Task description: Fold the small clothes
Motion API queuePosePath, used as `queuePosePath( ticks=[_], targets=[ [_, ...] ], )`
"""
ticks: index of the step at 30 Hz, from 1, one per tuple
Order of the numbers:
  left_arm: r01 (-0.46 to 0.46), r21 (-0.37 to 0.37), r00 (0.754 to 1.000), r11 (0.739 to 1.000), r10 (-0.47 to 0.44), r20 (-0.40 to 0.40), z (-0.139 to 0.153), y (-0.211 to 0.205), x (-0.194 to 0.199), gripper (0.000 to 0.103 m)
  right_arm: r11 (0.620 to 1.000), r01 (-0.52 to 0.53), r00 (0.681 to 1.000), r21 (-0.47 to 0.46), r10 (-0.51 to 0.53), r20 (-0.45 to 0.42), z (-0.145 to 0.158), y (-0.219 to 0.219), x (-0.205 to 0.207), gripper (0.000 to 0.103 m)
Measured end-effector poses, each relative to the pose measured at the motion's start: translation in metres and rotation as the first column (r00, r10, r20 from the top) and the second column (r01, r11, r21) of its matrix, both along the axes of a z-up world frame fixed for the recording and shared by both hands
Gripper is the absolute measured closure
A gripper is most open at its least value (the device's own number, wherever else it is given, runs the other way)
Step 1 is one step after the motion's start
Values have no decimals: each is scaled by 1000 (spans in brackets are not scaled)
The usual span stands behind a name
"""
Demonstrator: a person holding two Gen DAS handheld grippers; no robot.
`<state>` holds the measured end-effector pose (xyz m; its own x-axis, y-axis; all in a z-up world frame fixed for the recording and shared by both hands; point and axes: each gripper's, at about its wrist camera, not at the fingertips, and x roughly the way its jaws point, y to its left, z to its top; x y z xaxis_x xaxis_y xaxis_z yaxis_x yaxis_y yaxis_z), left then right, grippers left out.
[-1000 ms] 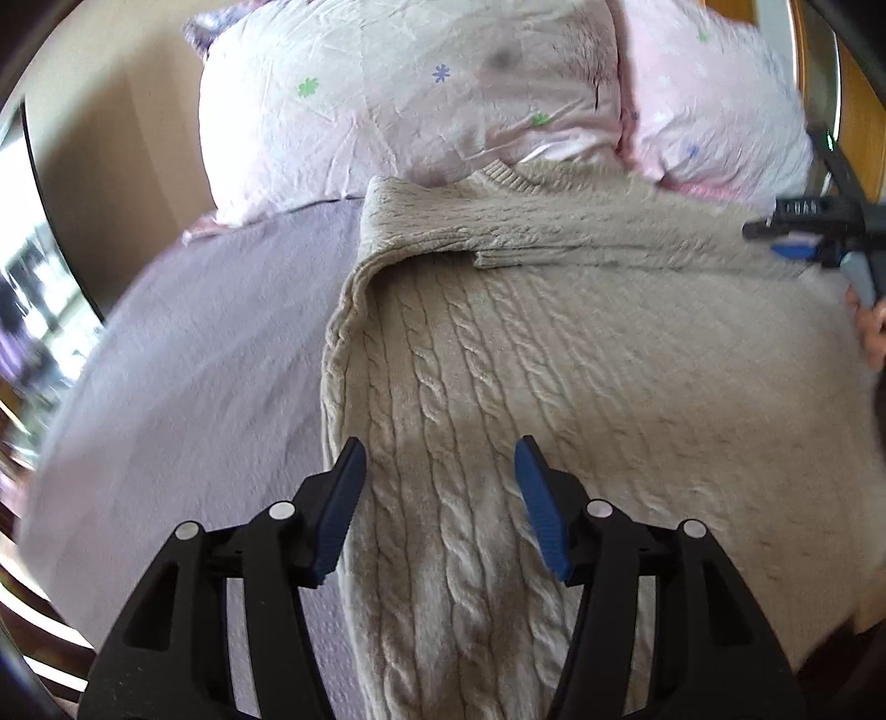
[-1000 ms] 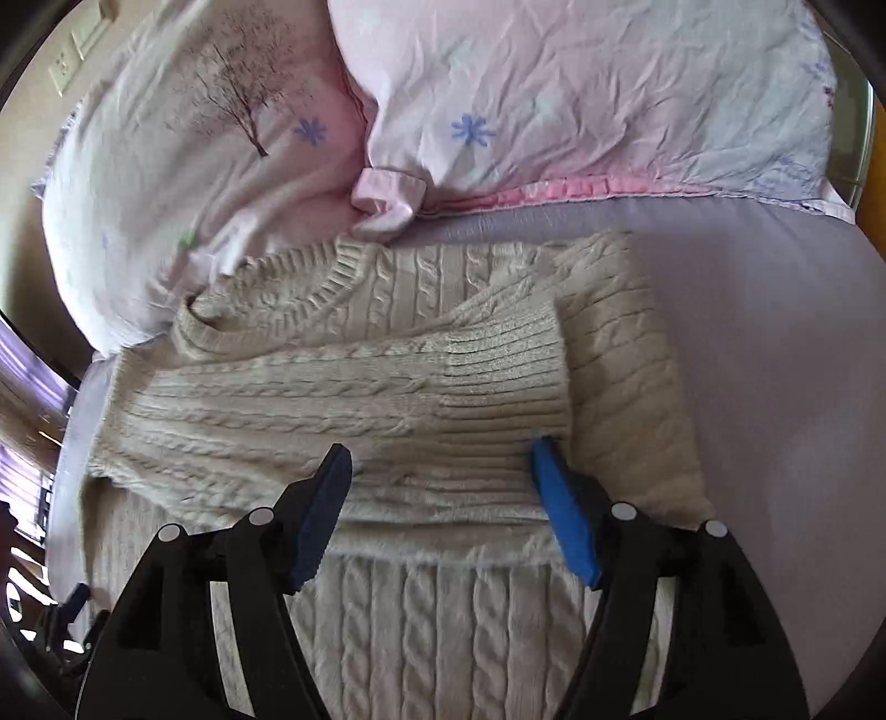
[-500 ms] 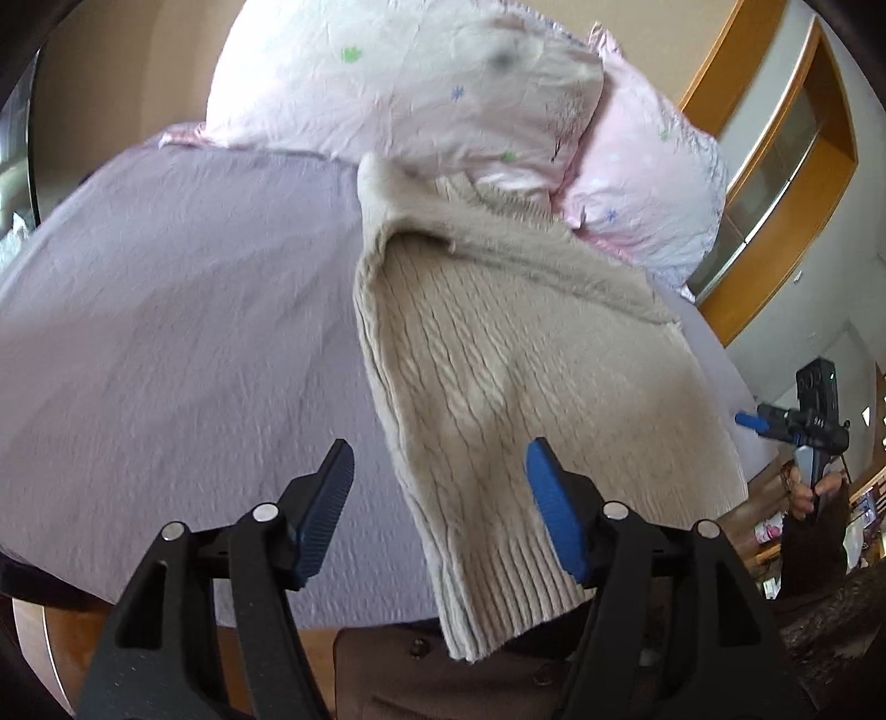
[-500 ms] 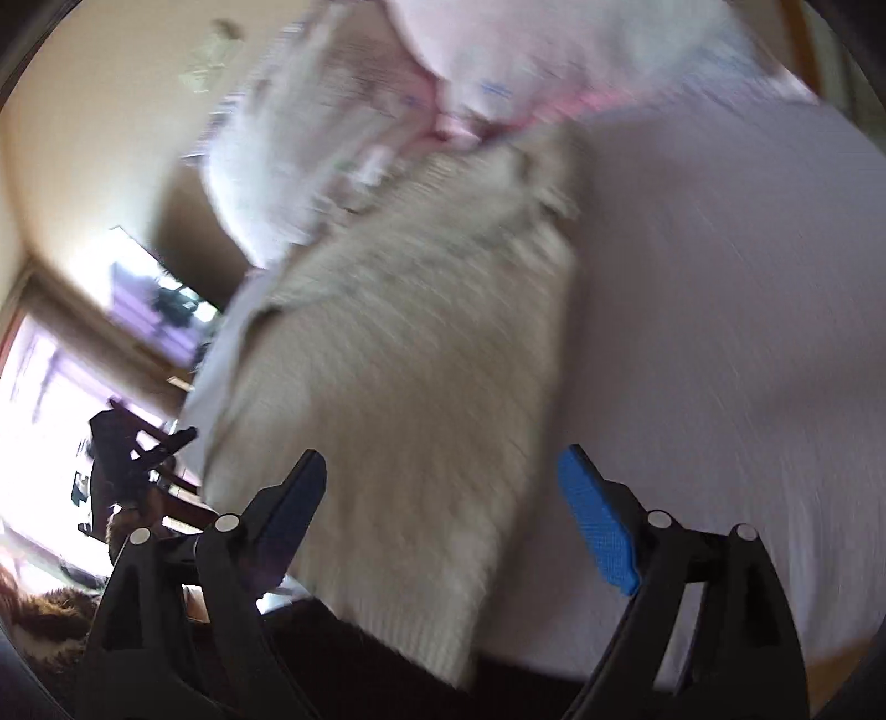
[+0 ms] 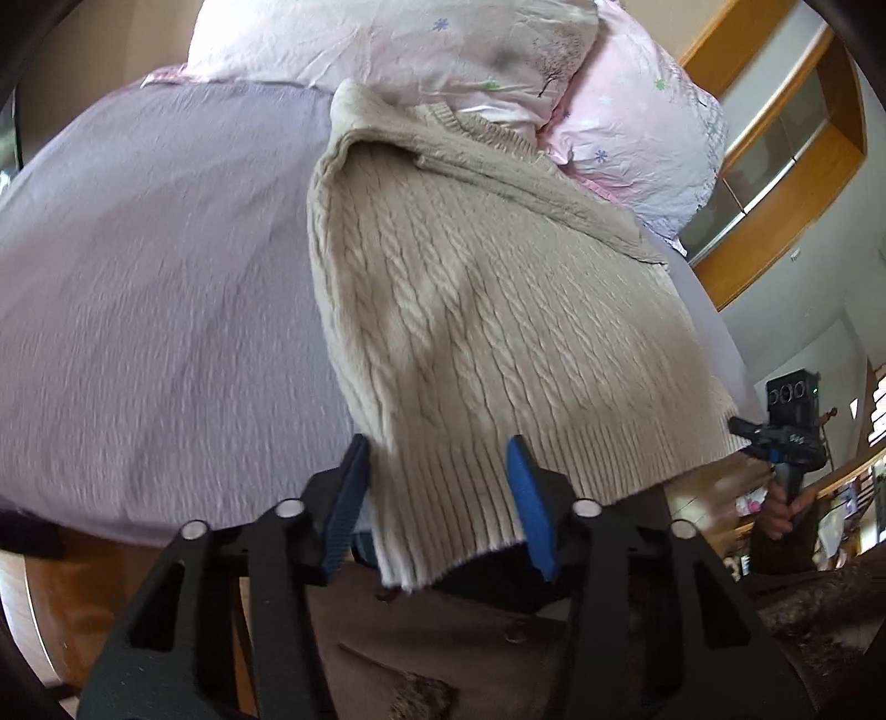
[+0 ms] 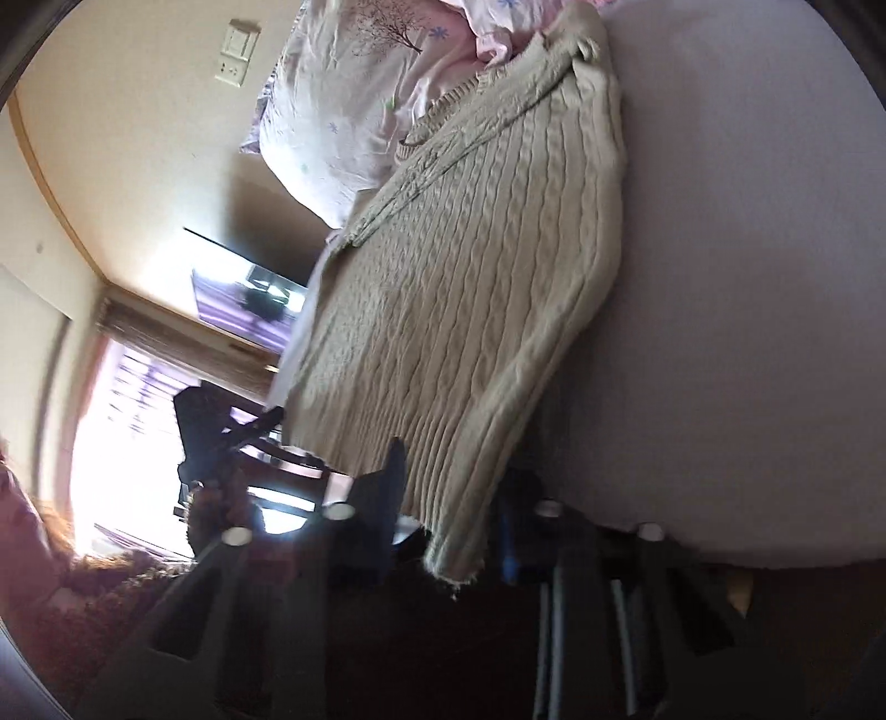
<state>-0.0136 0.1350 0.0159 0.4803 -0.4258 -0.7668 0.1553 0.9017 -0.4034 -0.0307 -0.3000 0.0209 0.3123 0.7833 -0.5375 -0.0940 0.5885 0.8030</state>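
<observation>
Both hand-held grippers, left point(image 5: 440, 501) and right point(image 6: 451, 512), have dropped from mid-sweater to the hem of the sweater point(image 5: 487, 310) at the bed point(image 5: 144, 310) edge; each stands released, straddling a hem corner.

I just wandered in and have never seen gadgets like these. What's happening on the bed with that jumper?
A person is folding a cream cable-knit sweater on a bed with a lilac sheet, using a handheld gripper in each hand. Its sleeves are already folded across the chest near the pillows. The left gripper and right gripper each sit open around a bottom corner of the ribbed hem, which hangs over the bed's edge. Neither has closed on it yet.
</observation>
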Motion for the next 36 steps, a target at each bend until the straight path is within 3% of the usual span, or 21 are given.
queuePosePath(
  ticks=[2,3,4,10,13,17,20,22,25,26,27,28,29,30,31,32,33,36],
  targets=[
    [-30,-5,999,1000,30,-24,0,3,1,71,1000,3,1000,24,-3,2,-3,-1,-2,94],
    [-43,-11,998,999,43,-38,-2,4,2,89,999,9,1000,35,-10,18,-1,0,0,94],
    [-50,-41,996,998,47,-71,-6,6,5,94,999,15,999,37,-17,38,3,2,3,94],
    [-40,-100,999,994,40,-5,9,4,15,96,994,89,965,64,-102,240,52,-4,35,94],
    [-24,-134,993,991,39,111,40,6,36,96,985,152,937,80,-170,305,77,-11,72,94],
    [-69,-147,965,987,104,243,82,14,99,96,958,277,892,79,-287,349,97,-17,146,94],
    [-157,-174,945,972,200,260,93,19,167,96,920,385,855,72,-385,347,93,-25,199,94],
    [-220,-140,926,965,252,280,92,16,208,96,867,498,817,19,-477,323,79,-31,243,94],
    [-331,5,917,944,320,240,66,7,277,95,810,580,813,-86,-569,127,36,-35,300,93],
    [-363,30,918,931,352,180,53,8,293,95,809,581,814,-93,-577,67,25,-33,306,93],
    [-379,-4,917,925,376,136,45,14,297,95,813,577,816,-79,-576,38,19,-30,307,91],
    [-382,-75,914,921,388,117,42,20,295,94,825,563,826,-57,-560,56,19,-26,302,72],
    [-381,-153,909,912,400,120,41,30,287,91,831,555,830,-43,-549,98,24,-25,296,34],
    [-378,-174,907,909,401,126,43,35,282,83,827,561,820,-26,-552,153,30,-25,288,15],
    [-369,-186,910,911,395,126,44,41,275,76,807,591,784,9,-577,230,40,-28,274,1],
    [-356,-195,917,914,382,117,45,46,267,62,805,591,768,49,-580,272,47,-30,268,1],
    [-345,-196,924,918,369,102,44,49,261,56,814,575,765,82,-571,300,54,-31,266,1],
    [-302,-208,948,930,316,37,36,50,235,51,801,593,728,82,-576,371,65,-38,260,1]
  ],
)
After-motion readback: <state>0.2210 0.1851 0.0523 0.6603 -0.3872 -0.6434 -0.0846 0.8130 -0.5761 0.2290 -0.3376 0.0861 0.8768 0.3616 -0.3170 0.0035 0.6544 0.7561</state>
